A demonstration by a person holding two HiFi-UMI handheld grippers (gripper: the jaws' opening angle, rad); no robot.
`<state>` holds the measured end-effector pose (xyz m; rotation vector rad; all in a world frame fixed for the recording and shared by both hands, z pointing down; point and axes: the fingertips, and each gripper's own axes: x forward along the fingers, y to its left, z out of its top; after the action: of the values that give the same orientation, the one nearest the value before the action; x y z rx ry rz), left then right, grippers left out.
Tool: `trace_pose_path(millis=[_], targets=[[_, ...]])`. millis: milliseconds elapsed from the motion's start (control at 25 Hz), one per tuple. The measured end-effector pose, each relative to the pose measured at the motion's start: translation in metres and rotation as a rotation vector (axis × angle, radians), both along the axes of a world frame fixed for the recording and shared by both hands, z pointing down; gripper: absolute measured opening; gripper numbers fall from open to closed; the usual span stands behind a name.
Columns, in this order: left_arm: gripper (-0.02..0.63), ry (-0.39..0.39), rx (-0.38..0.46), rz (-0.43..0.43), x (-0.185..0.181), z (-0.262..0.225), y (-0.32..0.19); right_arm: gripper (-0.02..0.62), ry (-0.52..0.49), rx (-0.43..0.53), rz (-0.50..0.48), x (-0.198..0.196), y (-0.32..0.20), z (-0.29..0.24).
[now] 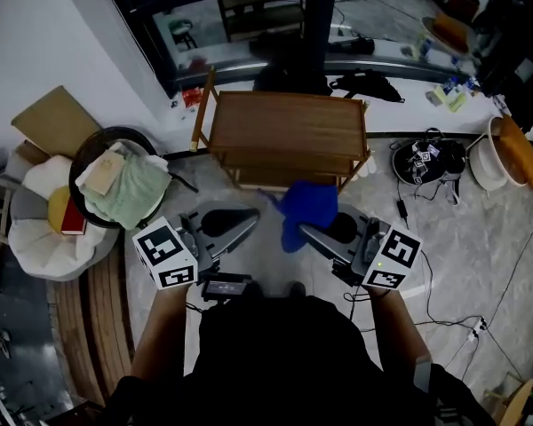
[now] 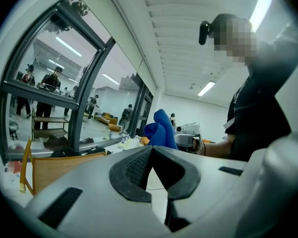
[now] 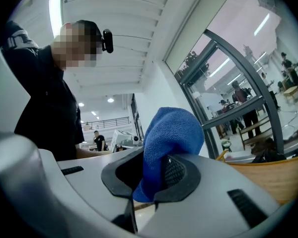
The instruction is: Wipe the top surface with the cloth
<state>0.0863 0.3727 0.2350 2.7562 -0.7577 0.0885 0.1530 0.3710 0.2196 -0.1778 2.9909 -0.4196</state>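
Two grippers are held low before the person in the head view. The left gripper [image 1: 247,217] has its jaws pressed together on nothing. The right gripper [image 1: 307,231] has its tips hidden under the blue cloth [image 1: 307,206] it pinches. The cloth hangs just in front of the wooden table [image 1: 289,130] without touching its bare top, which hides the lower shelves. On the left, a dark round basket [image 1: 87,151] holds a green cloth [image 1: 135,192] and a beige folded piece. On the right, a white basin [image 1: 485,169] holds something orange, partly cut off. In the left gripper view, the left gripper [image 2: 151,150] has closed, empty jaws. The cloth [image 2: 161,130] rises beyond them and only a strip of the table [image 2: 54,167] shows. In the right gripper view, the right gripper [image 3: 156,157] clamps the cloth [image 3: 171,133], which bulges over the pads. The gripper body cuts off the table [image 3: 268,177].
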Motion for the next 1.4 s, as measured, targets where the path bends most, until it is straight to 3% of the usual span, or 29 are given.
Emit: trace_pose_path(millis=[120, 240, 480, 1400], targets=[[0.006, 0.011, 0.017, 0.013, -0.008, -0.007, 0.001, 0.063, 0.005, 0.004, -0.002, -0.012, 0.003, -0.003], [0.006, 0.054, -0.015, 0.0, -0.025, -0.002, 0.003, 0.063, 0.026, -0.024, -0.019, -0.032, 0.004, 0.007], [0.006, 0.069, -0.037, -0.006, -0.048, 0.008, 0.013, 0.063, 0.064, -0.022, -0.059, -0.065, 0.016, 0.013], [0.006, 0.062, -0.036, 0.037, -0.056, 0.01, 0.036, 0.063, 0.089, 0.005, -0.041, -0.082, 0.036, 0.016]])
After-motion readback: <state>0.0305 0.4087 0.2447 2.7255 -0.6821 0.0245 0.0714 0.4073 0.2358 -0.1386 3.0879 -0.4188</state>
